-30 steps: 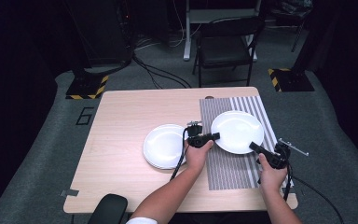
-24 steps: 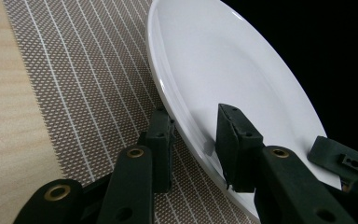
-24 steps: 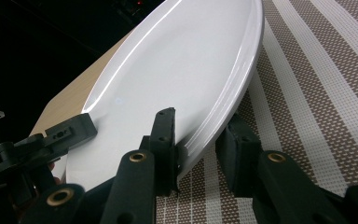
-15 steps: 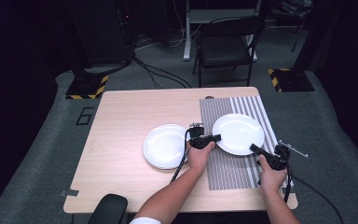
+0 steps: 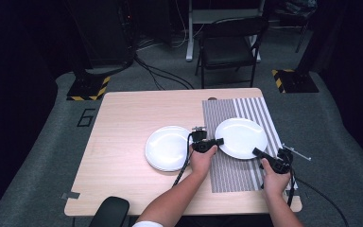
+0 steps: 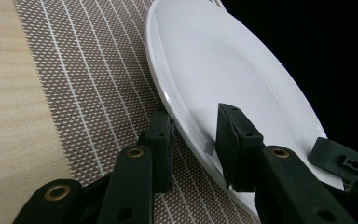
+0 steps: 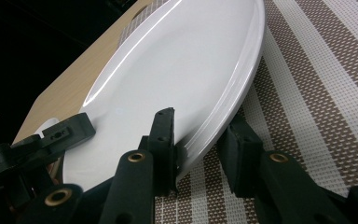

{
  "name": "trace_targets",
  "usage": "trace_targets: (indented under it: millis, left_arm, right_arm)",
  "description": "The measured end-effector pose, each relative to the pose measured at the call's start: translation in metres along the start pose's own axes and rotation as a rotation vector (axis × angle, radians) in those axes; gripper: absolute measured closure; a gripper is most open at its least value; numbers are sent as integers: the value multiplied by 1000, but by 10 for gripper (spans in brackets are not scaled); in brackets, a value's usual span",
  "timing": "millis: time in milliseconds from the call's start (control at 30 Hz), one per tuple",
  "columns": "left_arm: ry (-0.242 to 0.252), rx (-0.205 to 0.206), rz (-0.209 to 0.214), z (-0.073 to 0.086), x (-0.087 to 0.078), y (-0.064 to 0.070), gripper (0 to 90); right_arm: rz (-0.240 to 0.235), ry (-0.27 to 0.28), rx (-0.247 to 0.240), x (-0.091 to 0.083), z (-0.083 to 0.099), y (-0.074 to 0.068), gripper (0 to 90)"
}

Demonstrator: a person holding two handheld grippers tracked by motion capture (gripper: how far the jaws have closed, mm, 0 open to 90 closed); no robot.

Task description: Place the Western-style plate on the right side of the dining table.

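1. Jaws of your left gripper straddle the round white ceramic plate's rim, not clamped.
2. Your right gripper straddles the opposite rim likewise.
3. Plate sits over the striped brown woven placemat.

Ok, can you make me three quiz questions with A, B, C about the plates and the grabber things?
1. Where does the plate between the two grippers lie?
A. on the striped placemat
B. on the chair
C. on the floor

2. How many white plates are on the table?
A. one
B. two
C. four

3. How do the left gripper jaws stand at the plate's rim?
A. one above the rim, one below it
B. both far off from the plate
C. both under the table

Answers: 1 A, the high view shows it on the stripes. 2 B, a second plate lies on the bare wood. 3 A, the left gripper view shows the rim between them.
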State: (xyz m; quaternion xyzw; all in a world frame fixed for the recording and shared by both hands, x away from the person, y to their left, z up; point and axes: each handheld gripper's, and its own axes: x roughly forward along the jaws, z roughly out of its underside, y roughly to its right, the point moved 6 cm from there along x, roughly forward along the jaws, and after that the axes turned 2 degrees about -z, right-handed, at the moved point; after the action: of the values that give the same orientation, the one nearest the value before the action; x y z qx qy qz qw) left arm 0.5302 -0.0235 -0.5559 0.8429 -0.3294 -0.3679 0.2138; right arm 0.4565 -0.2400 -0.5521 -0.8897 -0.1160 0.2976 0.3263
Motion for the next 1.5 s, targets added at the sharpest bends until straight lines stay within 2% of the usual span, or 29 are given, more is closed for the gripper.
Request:
trace_targets:
  millis: [367, 567, 733, 833, 867, 1500]
  left_arm:
    - [-2, -31, -1, 2, 7, -2, 672]
    - [-4, -27, -8, 2, 9, -4, 673]
    - [-4, -33, -11, 2, 12, -5, 673]
    - [1, -36, -18, 2, 13, -4, 674]
    - [1, -39, -19, 2, 14, -4, 673]
    - [-3, -39, -28, 2, 14, -3, 674]
  right_arm:
    - [9, -17, 9, 4, -3, 4, 677]
    - [15, -23, 34, 7, -3, 6, 679]
    - [16, -26, 40, 9, -4, 8, 680]
    - [17, -30, 18, 10, -3, 11, 680]
    - [17, -24, 37, 10, -5, 11, 681]
    - [24, -23, 66, 12, -5, 13, 687]
